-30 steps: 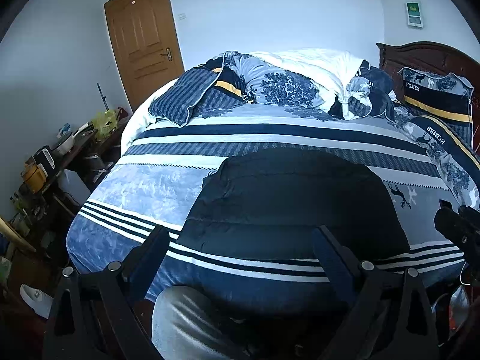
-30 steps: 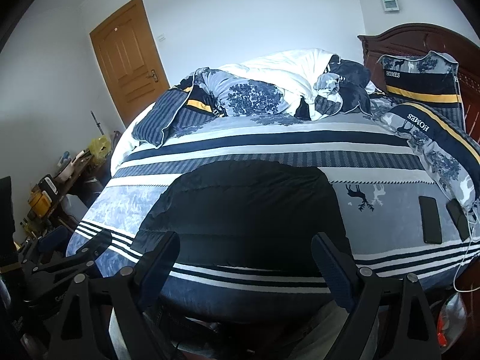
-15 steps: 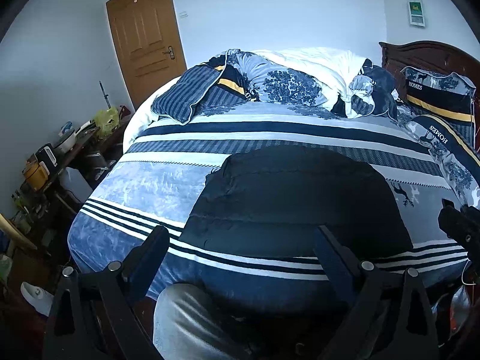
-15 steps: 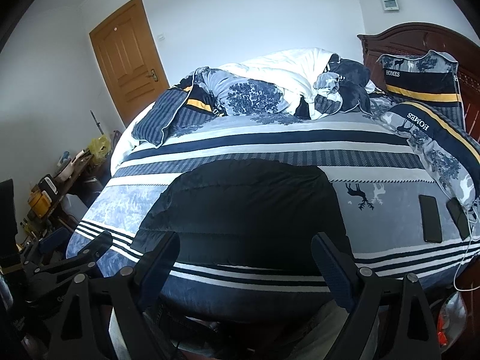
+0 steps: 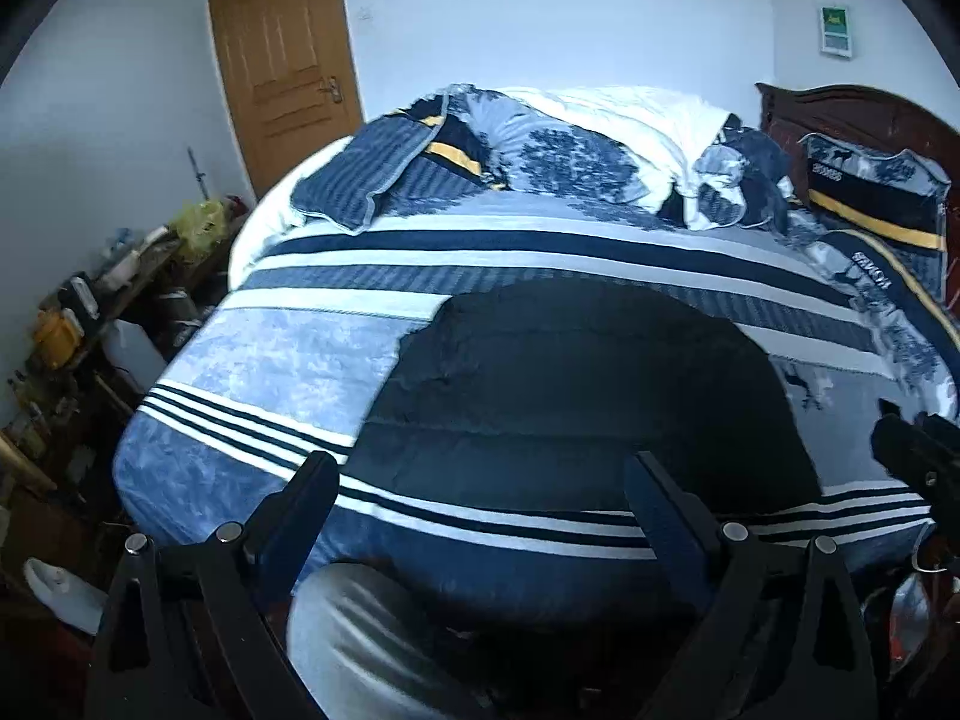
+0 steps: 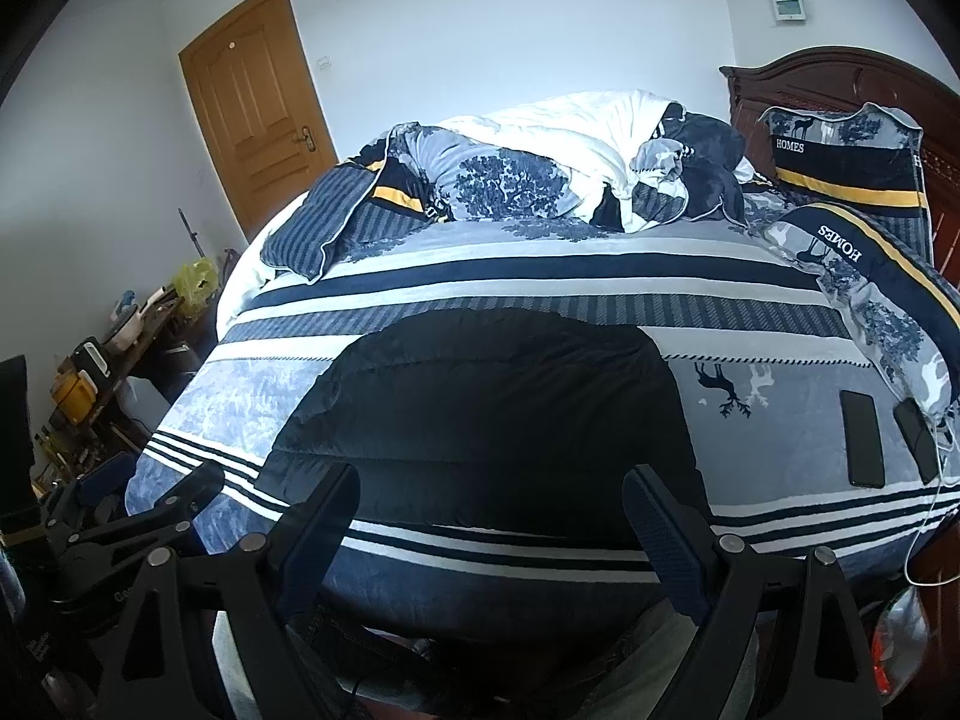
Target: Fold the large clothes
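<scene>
1. the left gripper (image 5: 480,486) is hovering at the near edge of the bed (image 5: 252,360), tilted downward, its two fingers (image 5: 306,492) spread wide with nothing between them.
2. it is also showing at the left edge of the right wrist view, as a black frame just left of the right gripper (image 6: 489,495).
3. the black padded garment (image 6: 492,414) is lying flat on the striped blue cover, in the near middle of the bed, ahead of both grippers and untouched by either.
4. the right gripper is pointing downward over the near edge too, fingers standing wide apart and gripping nothing.
5. two dark phones (image 6: 861,447) are lying on the cover to the right of the garment, near the pillows (image 6: 840,168).
</scene>
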{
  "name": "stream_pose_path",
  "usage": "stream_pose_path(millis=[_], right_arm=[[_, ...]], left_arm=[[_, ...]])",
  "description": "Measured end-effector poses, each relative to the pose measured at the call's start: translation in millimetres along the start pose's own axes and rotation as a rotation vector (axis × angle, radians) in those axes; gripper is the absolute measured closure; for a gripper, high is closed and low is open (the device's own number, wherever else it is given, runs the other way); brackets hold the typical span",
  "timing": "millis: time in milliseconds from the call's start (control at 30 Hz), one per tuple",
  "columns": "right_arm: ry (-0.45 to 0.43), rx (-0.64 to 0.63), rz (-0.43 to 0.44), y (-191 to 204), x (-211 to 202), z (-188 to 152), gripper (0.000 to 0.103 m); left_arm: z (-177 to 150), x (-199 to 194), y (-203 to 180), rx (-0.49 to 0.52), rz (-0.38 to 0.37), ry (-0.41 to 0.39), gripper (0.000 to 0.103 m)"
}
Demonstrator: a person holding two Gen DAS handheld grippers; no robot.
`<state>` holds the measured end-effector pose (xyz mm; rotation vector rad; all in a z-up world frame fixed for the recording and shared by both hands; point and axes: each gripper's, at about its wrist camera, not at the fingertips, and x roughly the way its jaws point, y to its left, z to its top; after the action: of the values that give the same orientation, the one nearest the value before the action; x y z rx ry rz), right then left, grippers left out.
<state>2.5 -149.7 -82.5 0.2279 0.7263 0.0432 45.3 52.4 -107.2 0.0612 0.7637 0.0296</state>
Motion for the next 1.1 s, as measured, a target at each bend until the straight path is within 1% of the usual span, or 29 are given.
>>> stream_pose_path(millis=[67, 167, 233, 400, 567, 800, 933, 1100], right_arm=[[0.005, -0.001, -0.004, 0.0, 4.0, 0.2, 0.012], [0.024, 0.007, -0.007, -3.6, 15.5, 1.0, 0.012], [0.039, 0.009, -0.006, -6.0, 24.1, 1.7, 0.012], [0.071, 0.008, -0.010, -8.8, 48.1, 5.0, 0.012], [0.082, 0.016, -0.007, -12.0, 64.3, 10.3, 0.012], [0.078, -0.001, -0.013, -7.3, 68.5, 15.0, 0.012], [0.056, -0.007, -0.012, -4.6, 56.0, 15.6, 0.012], [0.012, -0.020, -0.011, 2.3, 30.8, 16.9, 0.012]], left_arm=[[-1.5, 8.7, -0.7, -0.008, -0.029, 0.024, 0.007], [-3.8, 21.7, -2.6, -0.007, -0.011, 0.049, 0.007], [-3.8, 26.7, -4.9, -0.001, 0.004, 0.046, 0.007], [1.6, 40.7, -5.1, -0.006, 0.012, 0.049, 0.007], [8.8, 48.2, -6.8, 0.007, 0.039, 0.035, 0.007], [12.3, 36.9, -2.9, -0.001, 0.036, 0.010, 0.007], [11.4, 22.3, -1.4, -0.003, 0.029, -0.013, 0.007], [12.1, -5.1, 0.0, -0.006, 0.017, -0.065, 0.007]])
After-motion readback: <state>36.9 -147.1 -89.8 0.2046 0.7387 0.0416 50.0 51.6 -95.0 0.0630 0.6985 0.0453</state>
